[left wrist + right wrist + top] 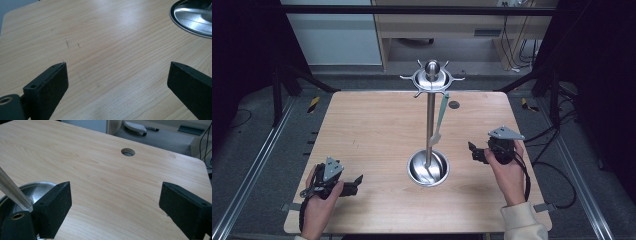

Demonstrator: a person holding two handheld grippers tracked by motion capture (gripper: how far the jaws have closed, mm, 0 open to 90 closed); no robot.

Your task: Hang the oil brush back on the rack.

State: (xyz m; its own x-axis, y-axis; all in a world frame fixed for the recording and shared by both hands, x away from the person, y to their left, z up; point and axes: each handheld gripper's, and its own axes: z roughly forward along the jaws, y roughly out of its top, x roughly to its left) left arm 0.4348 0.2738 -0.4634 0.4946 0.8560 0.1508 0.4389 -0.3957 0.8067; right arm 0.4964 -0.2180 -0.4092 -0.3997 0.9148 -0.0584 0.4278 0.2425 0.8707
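Observation:
A steel utensil stand point(430, 107) rises from a round dished base point(428, 168) at the table's middle. Its hooked crown point(432, 76) carries one pale green utensil point(440, 117) that hangs down beside the pole. My left gripper point(357, 183) rests low at the front left, open, nothing between its jaws, with the base's rim point(192, 17) far off at its upper right. My right gripper point(472, 151) sits to the right of the base, open and empty. The pole point(13, 190) and the base point(30, 192) appear by its left jaw.
The wooden table point(372, 130) has a round cable hole point(454, 104) at the back right, also the cable hole point(128, 152) ahead of my right gripper. Black frame posts and cables stand around the table; a cabinet lies beyond the far edge.

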